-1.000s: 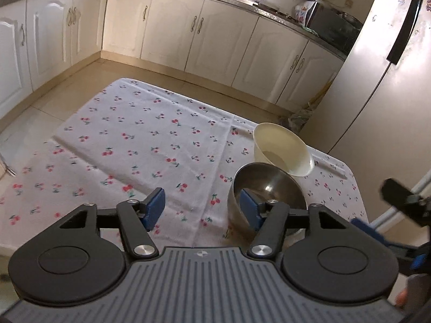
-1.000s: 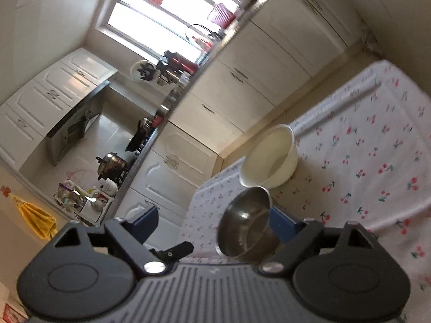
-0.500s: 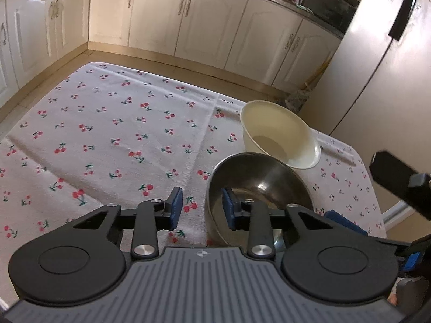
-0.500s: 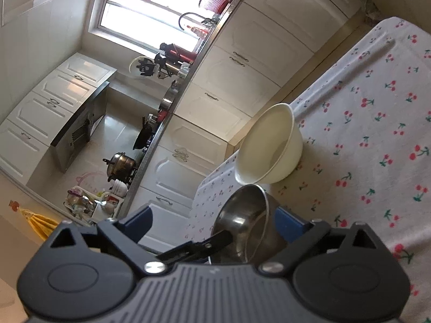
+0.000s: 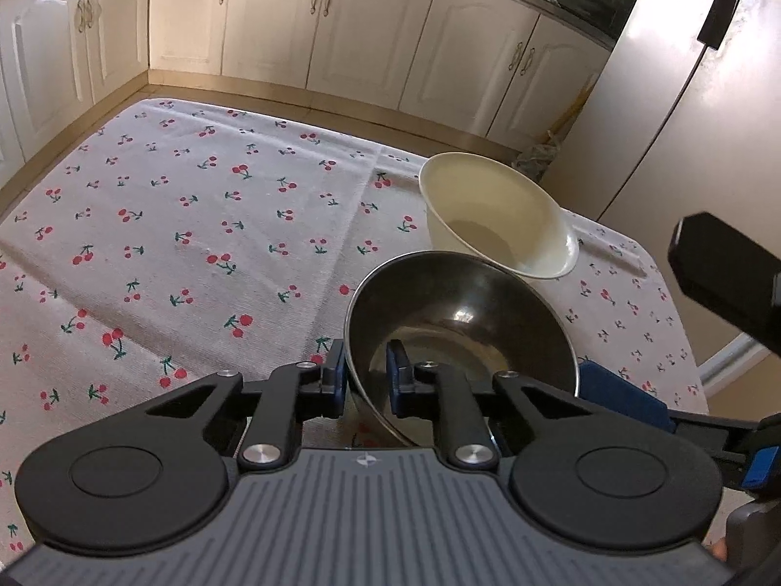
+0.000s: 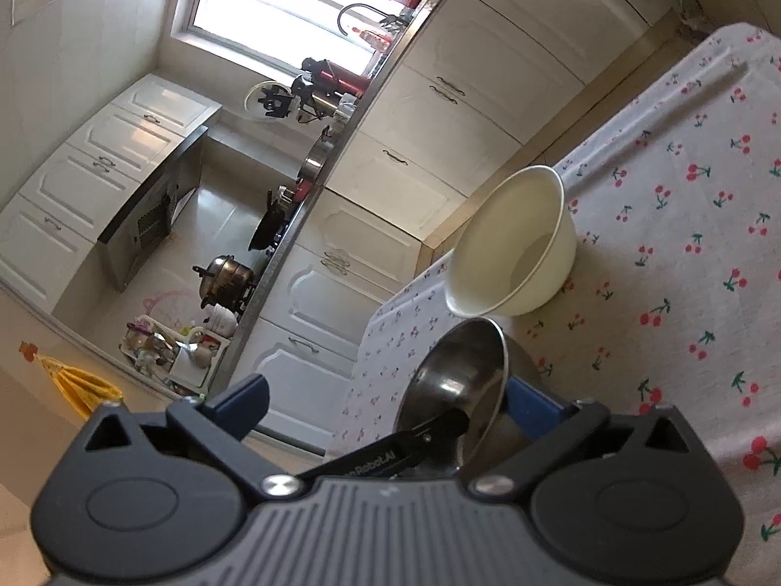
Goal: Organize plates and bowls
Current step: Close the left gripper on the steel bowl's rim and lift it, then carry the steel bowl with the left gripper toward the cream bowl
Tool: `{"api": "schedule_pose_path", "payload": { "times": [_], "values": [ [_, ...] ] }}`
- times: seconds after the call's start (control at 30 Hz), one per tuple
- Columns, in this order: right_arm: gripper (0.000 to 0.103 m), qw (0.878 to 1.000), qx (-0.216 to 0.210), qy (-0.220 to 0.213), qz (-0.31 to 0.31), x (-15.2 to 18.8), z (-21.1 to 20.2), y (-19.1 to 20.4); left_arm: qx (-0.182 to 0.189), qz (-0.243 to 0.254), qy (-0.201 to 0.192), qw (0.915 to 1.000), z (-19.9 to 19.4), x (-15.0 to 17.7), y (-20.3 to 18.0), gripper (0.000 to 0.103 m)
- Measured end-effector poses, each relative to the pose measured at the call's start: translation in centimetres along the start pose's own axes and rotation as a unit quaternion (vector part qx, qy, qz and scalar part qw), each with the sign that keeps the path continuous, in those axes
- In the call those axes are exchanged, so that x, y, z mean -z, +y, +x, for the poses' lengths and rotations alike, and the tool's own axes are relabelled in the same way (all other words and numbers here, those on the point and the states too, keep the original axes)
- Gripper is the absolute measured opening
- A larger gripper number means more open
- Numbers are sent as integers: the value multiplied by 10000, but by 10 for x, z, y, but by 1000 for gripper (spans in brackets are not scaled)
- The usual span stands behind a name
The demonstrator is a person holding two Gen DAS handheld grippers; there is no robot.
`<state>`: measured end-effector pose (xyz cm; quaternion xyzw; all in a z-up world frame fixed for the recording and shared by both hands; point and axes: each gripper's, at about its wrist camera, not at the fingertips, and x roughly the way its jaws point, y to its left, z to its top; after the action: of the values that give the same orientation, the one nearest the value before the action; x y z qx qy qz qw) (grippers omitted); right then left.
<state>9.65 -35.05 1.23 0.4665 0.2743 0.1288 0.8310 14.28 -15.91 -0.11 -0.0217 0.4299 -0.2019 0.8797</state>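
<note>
Presently, item 1: left gripper (image 5: 366, 376), its 2 blue-padded fingers (image 5: 398, 373) pinching the near rim of the steel bowl (image 5: 459, 322), 1 pad outside the wall and 1 inside. Bowl position: near right corner of the worktop (image 5: 195, 224), tipped slightly, interior dark and reflective.

Item 2: right gripper (image 6: 385, 403), fingers spread wide. 1 blue pad (image 6: 532, 408) lies just beside the steel bowl's outer wall (image 6: 459, 381) on the cloth side; the other (image 6: 239, 400) stands well apart, off the worktop edge. Contact between pad and bowl cannot be told. In the left wrist view this gripper's blue pad (image 5: 620, 398) shows just beside the bowl's right side.

Item 3: cream bowl (image 5: 493, 215), upright on the worktop, directly beyond the steel bowl; rims overlap in both views, touching or not cannot be told. Seen also in the right wrist view (image 6: 512, 244).

Item 4: cherry-print cloth (image 5: 146, 195), covering the worktop.

Item 5: surroundings. White cabinets (image 5: 273, 14) along the far wall; refrigerator (image 5: 683, 112) at right; window (image 6: 293, 5) above the counter.
</note>
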Motion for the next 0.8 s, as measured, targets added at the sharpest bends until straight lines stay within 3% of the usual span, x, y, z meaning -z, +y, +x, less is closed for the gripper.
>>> {"api": "schedule_pose_path", "payload": {
  "times": [0.8],
  "values": [
    [103, 9991, -213, -246, -277, 43, -56, 39, 263, 271, -407, 9985, -74, 40, -8, 14]
  ]
}}
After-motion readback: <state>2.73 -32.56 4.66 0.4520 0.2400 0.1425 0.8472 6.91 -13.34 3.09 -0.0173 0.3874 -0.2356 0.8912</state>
